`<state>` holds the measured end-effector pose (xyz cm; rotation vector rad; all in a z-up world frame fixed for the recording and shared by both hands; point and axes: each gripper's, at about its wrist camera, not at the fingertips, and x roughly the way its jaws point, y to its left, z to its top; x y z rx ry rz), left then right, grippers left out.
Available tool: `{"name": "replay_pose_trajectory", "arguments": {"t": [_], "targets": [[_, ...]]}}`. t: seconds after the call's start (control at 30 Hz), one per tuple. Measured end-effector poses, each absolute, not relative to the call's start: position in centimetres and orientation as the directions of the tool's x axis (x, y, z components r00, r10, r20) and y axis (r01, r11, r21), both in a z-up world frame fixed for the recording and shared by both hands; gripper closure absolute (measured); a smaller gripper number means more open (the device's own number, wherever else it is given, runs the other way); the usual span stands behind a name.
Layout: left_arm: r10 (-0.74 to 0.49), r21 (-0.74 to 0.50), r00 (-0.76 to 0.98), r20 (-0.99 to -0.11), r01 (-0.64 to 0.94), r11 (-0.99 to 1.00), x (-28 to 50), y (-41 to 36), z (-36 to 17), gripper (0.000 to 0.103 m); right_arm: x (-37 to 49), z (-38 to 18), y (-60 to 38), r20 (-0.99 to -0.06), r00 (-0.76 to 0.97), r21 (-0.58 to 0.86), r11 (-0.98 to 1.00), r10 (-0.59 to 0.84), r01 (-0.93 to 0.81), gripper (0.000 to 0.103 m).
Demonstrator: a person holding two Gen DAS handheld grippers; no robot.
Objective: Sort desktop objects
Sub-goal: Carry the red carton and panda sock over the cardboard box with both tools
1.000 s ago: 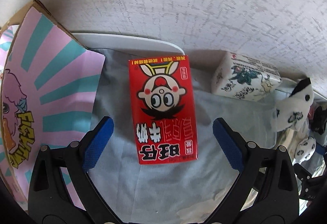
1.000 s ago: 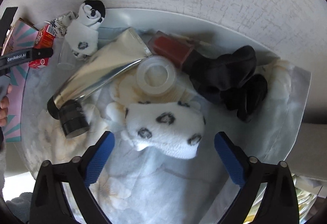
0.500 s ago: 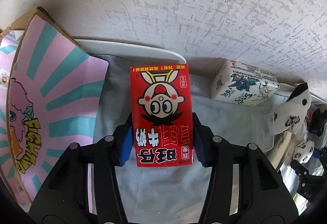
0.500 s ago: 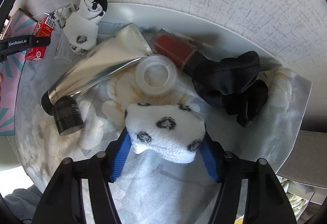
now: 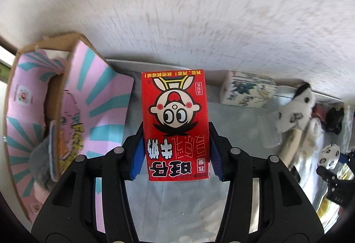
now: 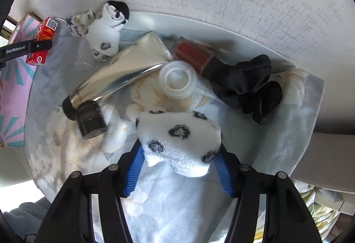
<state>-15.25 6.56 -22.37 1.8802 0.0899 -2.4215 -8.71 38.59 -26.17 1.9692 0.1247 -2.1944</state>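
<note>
The red carton (image 5: 175, 125) is a small stiff drink box, probably light; its flat sides suit a pinch low on the body, and too hard a squeeze could dent it. It sits centre frame, clamped by its two narrow sides in the left gripper (image 5: 176, 158), above the cloth (image 5: 177, 203), with the pink box (image 5: 44, 114) at left. The spotted sock (image 6: 177, 141) is soft and squashy; the right gripper (image 6: 177, 167) is closing on its bunched middle, lower centre

Left gripper (image 5: 176, 159) pointing steeply down, jaws clamped, right gripper (image 6: 178, 173) pointing straight down, jaws closing
</note>
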Motion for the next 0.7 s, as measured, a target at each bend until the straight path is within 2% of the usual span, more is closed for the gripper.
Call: {"name": "replay_pose_trajectory", "arguments": {"t": [0.17, 0.37, 0.5, 0.7], "targets": [[0.025, -0.033, -0.251, -0.968, 0.031, -0.999, -13.4, 6.8, -20.9, 0.057, -7.8, -24.5, 39.3, -0.990, -0.109, 0.073, -0.982, -0.093, 0.171, 0.047], [0.042, -0.015, -0.274, -0.961, -0.102, -0.995, -11.0, 7.8, -18.3, 0.057, -6.2, -23.1, 38.6, -0.991, -0.081, 0.085, -0.975, -0.103, 0.204, 0.047], [0.093, -0.073, -0.257, -0.962, -0.088, -0.993, -13.3, 9.8, -17.1, 0.057, -5.5, -21.4, 38.4, -0.990, -0.099, 0.079, -0.974, -0.102, 0.211, 0.047], [0.103, -0.087, -0.287, -0.952, -0.067, -0.994, -10.3, 7.9, -16.1, 0.057, -6.6, -19.0, 37.5, -0.989, -0.117, 0.069, -0.975, -0.095, 0.213, 0.047]]}}
